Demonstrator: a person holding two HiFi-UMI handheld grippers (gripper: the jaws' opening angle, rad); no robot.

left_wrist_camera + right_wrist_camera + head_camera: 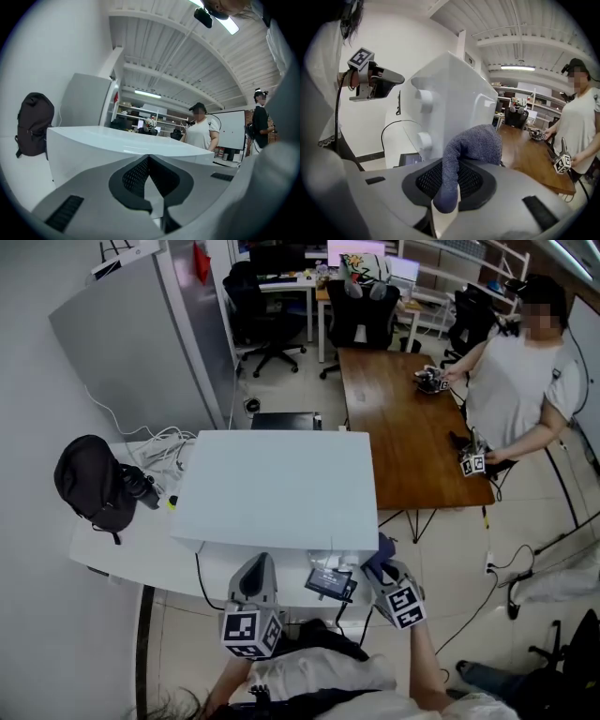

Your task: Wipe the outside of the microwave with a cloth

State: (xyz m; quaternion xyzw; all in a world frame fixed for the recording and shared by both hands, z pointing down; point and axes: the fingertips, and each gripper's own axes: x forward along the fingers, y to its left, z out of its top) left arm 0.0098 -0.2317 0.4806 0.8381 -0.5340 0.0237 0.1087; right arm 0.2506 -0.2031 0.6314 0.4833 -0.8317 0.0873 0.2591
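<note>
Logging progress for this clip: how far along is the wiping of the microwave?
Done: the cloth is clamped in the right gripper. In hand: it is held by the front right corner of the microwave; whether it touches the casing is unclear. The left gripper is shut and empty near the front. Left: apparently the wiping itself; nothing shows which faces are cleaned.

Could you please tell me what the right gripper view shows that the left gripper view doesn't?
Only the right gripper view shows the grey cloth pinched in the right hand-held gripper, the two knobs on the microwave, and the wooden table. Only the left gripper view shows the black backpack to the left of the microwave. Both show the white microwave and a person in a white shirt.
</note>
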